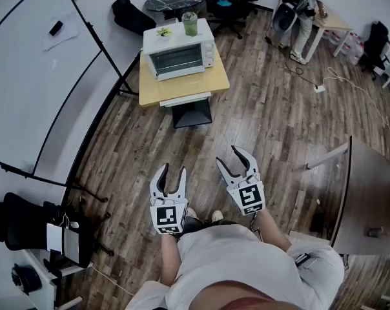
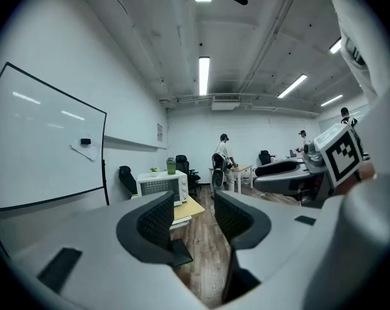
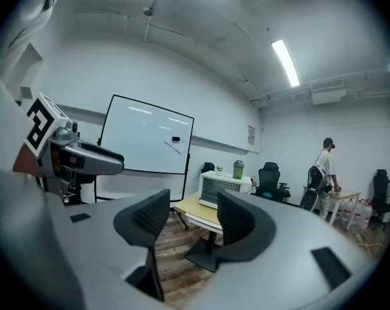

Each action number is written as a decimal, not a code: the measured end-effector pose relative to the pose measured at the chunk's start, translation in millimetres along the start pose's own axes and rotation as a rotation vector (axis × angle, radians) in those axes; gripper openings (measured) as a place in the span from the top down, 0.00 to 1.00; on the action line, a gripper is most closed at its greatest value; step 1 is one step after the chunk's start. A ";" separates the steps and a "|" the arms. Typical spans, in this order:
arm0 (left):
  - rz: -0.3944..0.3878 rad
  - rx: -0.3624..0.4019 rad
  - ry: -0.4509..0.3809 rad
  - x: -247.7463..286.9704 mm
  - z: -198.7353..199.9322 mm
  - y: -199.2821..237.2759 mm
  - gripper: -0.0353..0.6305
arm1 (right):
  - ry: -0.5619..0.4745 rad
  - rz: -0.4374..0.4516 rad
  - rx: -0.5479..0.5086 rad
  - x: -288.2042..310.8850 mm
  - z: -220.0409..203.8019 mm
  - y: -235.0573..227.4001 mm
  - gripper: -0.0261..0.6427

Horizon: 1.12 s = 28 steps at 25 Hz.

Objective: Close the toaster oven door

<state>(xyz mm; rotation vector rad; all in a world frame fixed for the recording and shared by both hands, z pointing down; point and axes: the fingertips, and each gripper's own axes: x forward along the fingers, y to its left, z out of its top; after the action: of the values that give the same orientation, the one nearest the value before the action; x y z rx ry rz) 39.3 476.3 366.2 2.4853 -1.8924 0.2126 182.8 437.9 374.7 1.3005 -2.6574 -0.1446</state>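
While the boxy white toaster oven [image 1: 179, 52] sits on its pale wooden table [image 1: 182, 90], glass door upright, well ahead, left gripper [image 1: 173, 168] and right gripper [image 1: 228, 155] hover empty, ribbed black pads parted.

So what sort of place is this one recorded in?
Likely an office or lab workroom: a whiteboard on a stand, office chairs at the back, and a toaster oven on a small wooden table.

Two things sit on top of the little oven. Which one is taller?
The green cup is taller. It stands toward the right of the toaster oven top; the small potted plant on its left is lower.
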 end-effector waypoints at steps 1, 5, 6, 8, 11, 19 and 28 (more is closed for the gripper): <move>0.001 -0.001 0.003 -1.6 -1.2 -2.5 0.66 | -0.002 0.004 0.014 -2.7 -1.2 0.8 0.63; 0.004 -0.002 0.008 -0.9 -3.2 -7.9 0.66 | -0.009 0.022 0.051 -5.7 -5.4 3.3 0.61; 0.005 -0.003 0.008 1.2 -3.0 -8.3 0.66 | -0.009 0.027 0.049 -4.6 -6.3 3.6 0.61; 0.005 -0.002 0.004 6.1 -2.3 -7.8 0.66 | -0.009 0.030 0.043 -0.8 -7.0 1.9 0.60; 0.004 0.003 -0.003 13.9 -2.8 -3.9 0.66 | -0.003 0.023 0.043 8.0 -9.3 -2.4 0.60; -0.015 0.002 -0.015 45.2 -5.3 22.6 0.66 | 0.019 0.010 0.031 45.0 -11.9 -11.4 0.60; -0.045 0.002 -0.011 83.0 -5.8 66.8 0.66 | 0.048 -0.007 0.040 99.6 -11.6 -10.7 0.60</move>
<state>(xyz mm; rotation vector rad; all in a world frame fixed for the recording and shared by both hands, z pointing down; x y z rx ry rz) -3.9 379.2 376.6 2.5327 -1.8383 0.2007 133.5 352.6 396.0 1.3080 -2.6286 -0.0606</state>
